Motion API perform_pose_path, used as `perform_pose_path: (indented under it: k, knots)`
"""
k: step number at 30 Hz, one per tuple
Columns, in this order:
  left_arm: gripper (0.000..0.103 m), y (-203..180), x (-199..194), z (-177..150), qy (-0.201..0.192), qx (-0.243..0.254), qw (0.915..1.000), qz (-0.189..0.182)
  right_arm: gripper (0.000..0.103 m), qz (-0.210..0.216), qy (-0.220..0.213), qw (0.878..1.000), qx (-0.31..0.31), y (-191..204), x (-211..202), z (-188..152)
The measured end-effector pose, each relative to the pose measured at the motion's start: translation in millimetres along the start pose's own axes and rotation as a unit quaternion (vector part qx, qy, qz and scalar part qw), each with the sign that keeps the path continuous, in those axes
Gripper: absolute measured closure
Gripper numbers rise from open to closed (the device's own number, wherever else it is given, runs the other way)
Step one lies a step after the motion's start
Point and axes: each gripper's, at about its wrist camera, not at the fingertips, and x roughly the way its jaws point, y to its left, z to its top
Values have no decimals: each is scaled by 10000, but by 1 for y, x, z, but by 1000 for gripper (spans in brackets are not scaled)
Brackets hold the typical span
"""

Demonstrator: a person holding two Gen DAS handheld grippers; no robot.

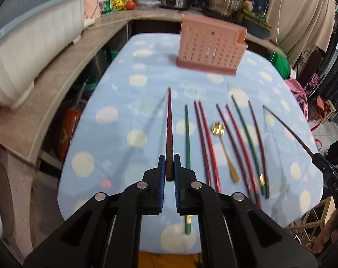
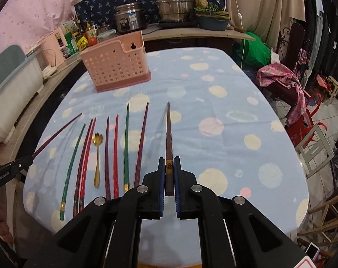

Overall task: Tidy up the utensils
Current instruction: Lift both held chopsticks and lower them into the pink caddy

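My left gripper (image 1: 169,159) is shut on a dark red chopstick (image 1: 169,120) and holds it above the table, tip pointing toward the pink perforated utensil holder (image 1: 210,44). My right gripper (image 2: 169,162) is shut on a brown chopstick (image 2: 168,129), also lifted. Each gripper's chopstick shows in the other view, the brown chopstick (image 1: 287,129) at right and the dark red chopstick (image 2: 57,134) at left. Several green, red and purple chopsticks (image 1: 213,143) and a gold spoon (image 1: 224,149) lie in a row on the blue dotted tablecloth (image 1: 115,134). The holder (image 2: 115,63) stands at the table's far side.
A counter (image 1: 64,71) runs along the left with a white dish rack (image 1: 32,44), bottles, a rice cooker (image 2: 129,20) and a steel pot (image 2: 175,2). Chairs and pink cloth (image 2: 280,78) stand to the right of the table.
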Motion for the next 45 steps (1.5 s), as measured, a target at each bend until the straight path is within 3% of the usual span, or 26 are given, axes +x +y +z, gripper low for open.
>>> perform_pose_path:
  k: [11, 18, 29, 35, 45]
  knots:
    - [96, -9, -29, 126, -986, 56, 9949, 181, 96, 389, -796, 9959, 197, -17, 0, 128]
    - [96, -17, -36, 190, -1365, 4, 9905, 154, 96, 666, -1142, 9909, 251, -9, 3, 192]
    - [96, -30, -84, 276, -2307, -170, 9728, -143, 96, 1136, -1894, 9748, 315, 20, -5, 284]
    - [96, -34, -65, 304, -2543, -224, 9668, -128, 96, 1252, -1783, 9755, 298, 35, 27, 307]
    - [96, -33, 13, 299, -2004, -213, 9794, -111, 96, 1080, -1226, 9865, 104, 48, 95, 293]
